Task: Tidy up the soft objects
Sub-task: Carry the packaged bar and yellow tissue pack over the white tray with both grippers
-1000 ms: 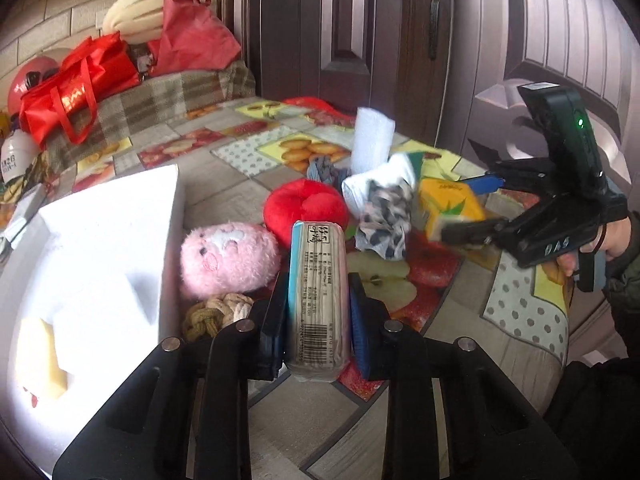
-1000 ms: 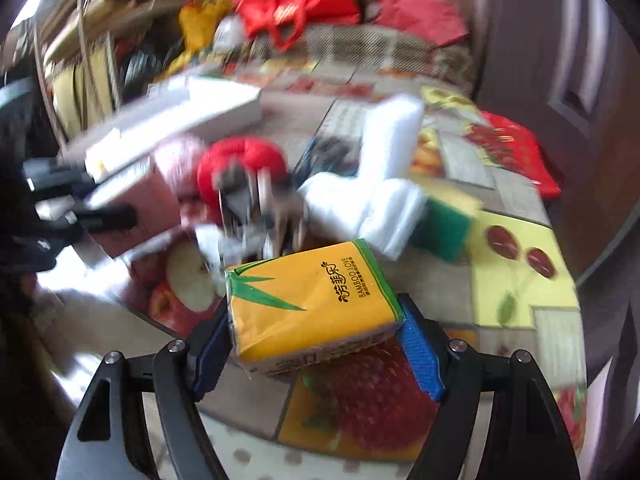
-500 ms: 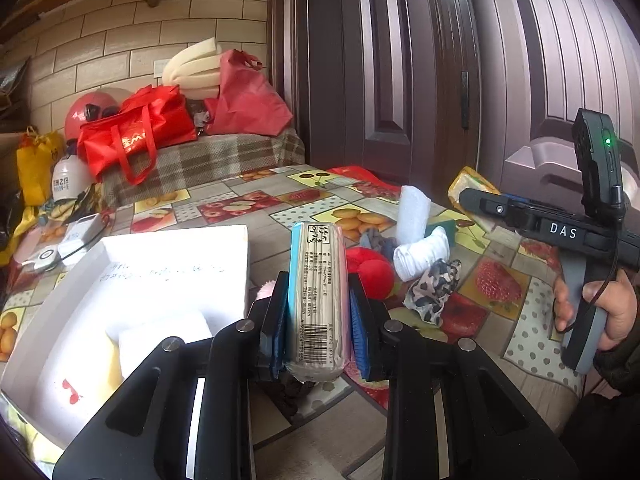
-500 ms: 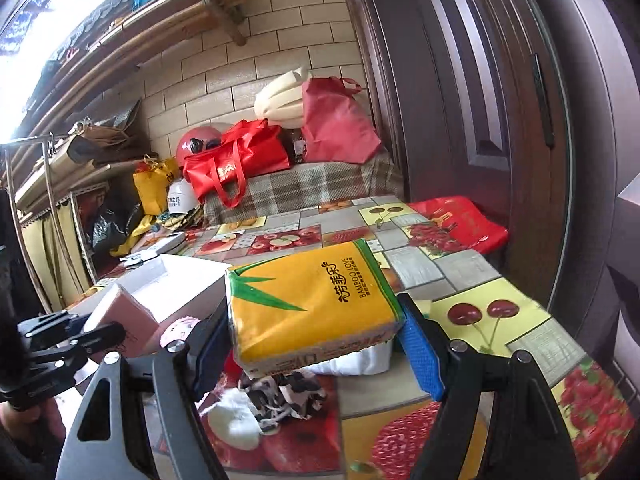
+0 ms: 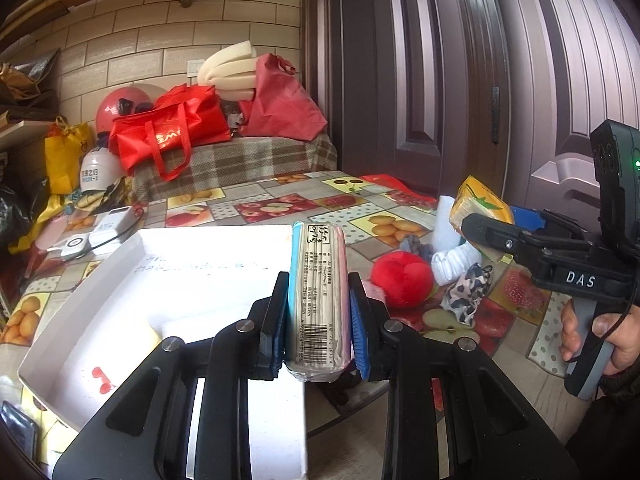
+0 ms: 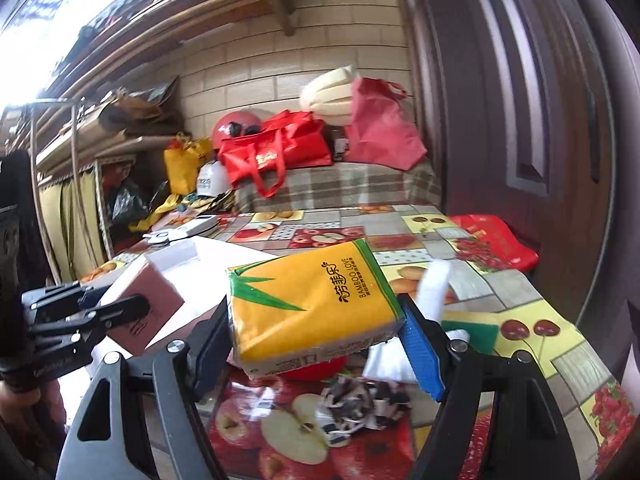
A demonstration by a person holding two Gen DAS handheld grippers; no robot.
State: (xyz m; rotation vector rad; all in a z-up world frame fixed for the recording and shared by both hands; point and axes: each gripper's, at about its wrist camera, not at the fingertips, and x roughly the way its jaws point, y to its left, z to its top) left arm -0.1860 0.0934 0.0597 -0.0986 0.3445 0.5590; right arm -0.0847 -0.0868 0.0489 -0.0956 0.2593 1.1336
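Note:
My left gripper (image 5: 318, 312) is shut on a narrow pink-and-blue tissue pack (image 5: 318, 296), held on edge over the near right corner of a white foam box (image 5: 120, 276). My right gripper (image 6: 316, 340) is shut on a yellow tissue pack (image 6: 312, 304) with green bamboo leaves, lifted above the table. In the left wrist view that yellow pack (image 5: 478, 208) and the right gripper (image 5: 500, 228) hang at the right. On the fruit-print tablecloth lie a red plush (image 5: 402, 278), white rolled socks (image 5: 454, 262) and a camouflage cloth (image 6: 360, 404).
A white foam roll (image 6: 434, 288) and a green sponge (image 6: 472, 330) lie beyond the socks. Red bags (image 5: 172, 132), a helmet (image 5: 116, 108) and foam sheets sit on a plaid-covered bench at the back. A power bank with cable (image 5: 112, 222) lies left of the box. A dark door stands right.
Both grippers have risen and tilted up with their packs. The left pack has shifted left, from over the plush toys to over the foam box edge; the pink plush has dropped out of sight.

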